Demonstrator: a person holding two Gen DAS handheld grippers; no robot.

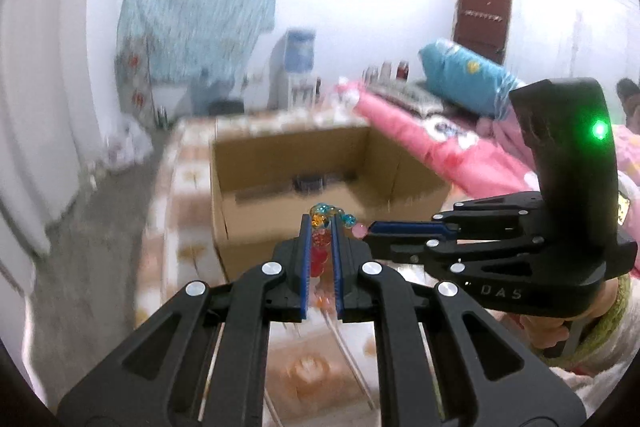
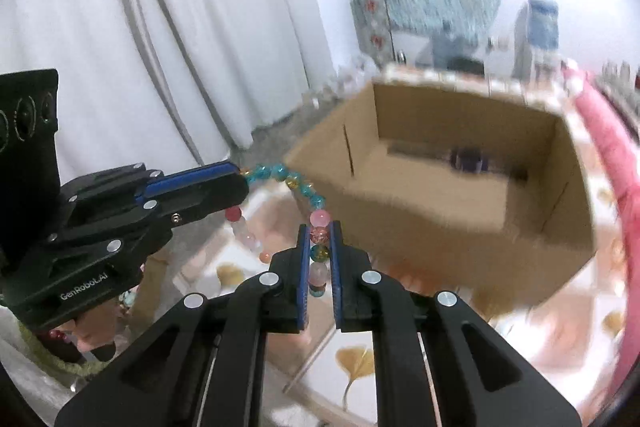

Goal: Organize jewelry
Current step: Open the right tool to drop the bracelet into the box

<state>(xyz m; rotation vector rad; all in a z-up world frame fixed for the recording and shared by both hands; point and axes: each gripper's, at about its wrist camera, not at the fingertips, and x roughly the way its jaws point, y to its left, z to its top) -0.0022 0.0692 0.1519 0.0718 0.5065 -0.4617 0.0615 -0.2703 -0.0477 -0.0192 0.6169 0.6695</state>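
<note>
A beaded bracelet (image 2: pixel 294 183) of teal, yellow, pink and red beads hangs stretched between both grippers above the table. My left gripper (image 1: pixel 321 227) is shut on one side of it, with red and orange beads (image 1: pixel 320 247) between its blue pads. My right gripper (image 2: pixel 320 231) is shut on the other side. Each gripper shows in the other's view: the right one at the right of the left wrist view (image 1: pixel 370 233), the left one at the left of the right wrist view (image 2: pixel 238 183). An open cardboard box (image 2: pixel 460 195) stands just beyond the bracelet.
The box (image 1: pixel 304 163) holds a small dark object (image 2: pixel 468 159) on its floor. The table has a ginkgo-leaf cloth (image 2: pixel 360 355). A bed with a pink blanket (image 1: pixel 420 135) lies to the right, white curtains (image 2: pixel 160 27) to the left.
</note>
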